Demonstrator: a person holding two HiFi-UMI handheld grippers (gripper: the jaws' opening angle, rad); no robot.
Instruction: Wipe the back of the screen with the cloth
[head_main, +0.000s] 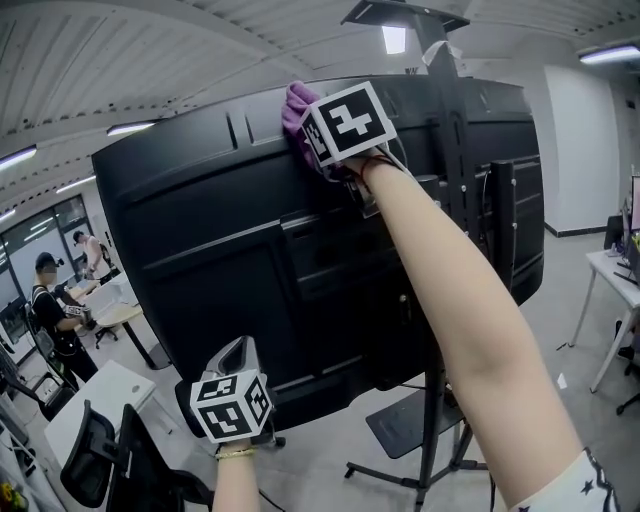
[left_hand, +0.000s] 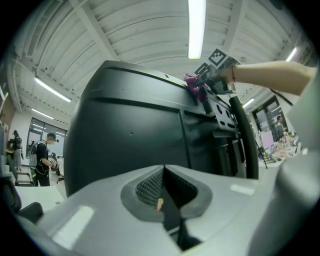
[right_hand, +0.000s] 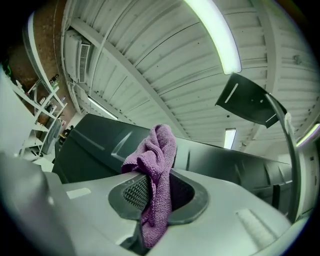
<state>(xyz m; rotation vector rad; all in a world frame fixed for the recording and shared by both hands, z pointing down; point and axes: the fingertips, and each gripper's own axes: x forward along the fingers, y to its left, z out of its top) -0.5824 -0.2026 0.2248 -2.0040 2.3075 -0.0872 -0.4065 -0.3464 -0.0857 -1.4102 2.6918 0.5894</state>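
Observation:
The big black back of the screen (head_main: 250, 250) fills the head view, tilted on a stand. My right gripper (head_main: 318, 130) is up at its top edge, shut on a purple cloth (head_main: 296, 112) that presses against the panel. In the right gripper view the cloth (right_hand: 156, 165) bunches out from between the jaws, with the screen's top edge (right_hand: 100, 145) just beyond. My left gripper (head_main: 238, 362) hangs low by the screen's bottom edge, shut and holding nothing. The left gripper view shows the screen's back (left_hand: 135, 135) and the cloth (left_hand: 194, 85) far up.
A mounting bracket and stand pole (head_main: 455, 160) run down the right half of the screen, with the stand's legs (head_main: 420, 465) on the floor. White desks (head_main: 110, 395) and a black chair (head_main: 100, 450) stand at the lower left; people (head_main: 52, 310) stand farther left. Another desk (head_main: 618, 275) is at the right.

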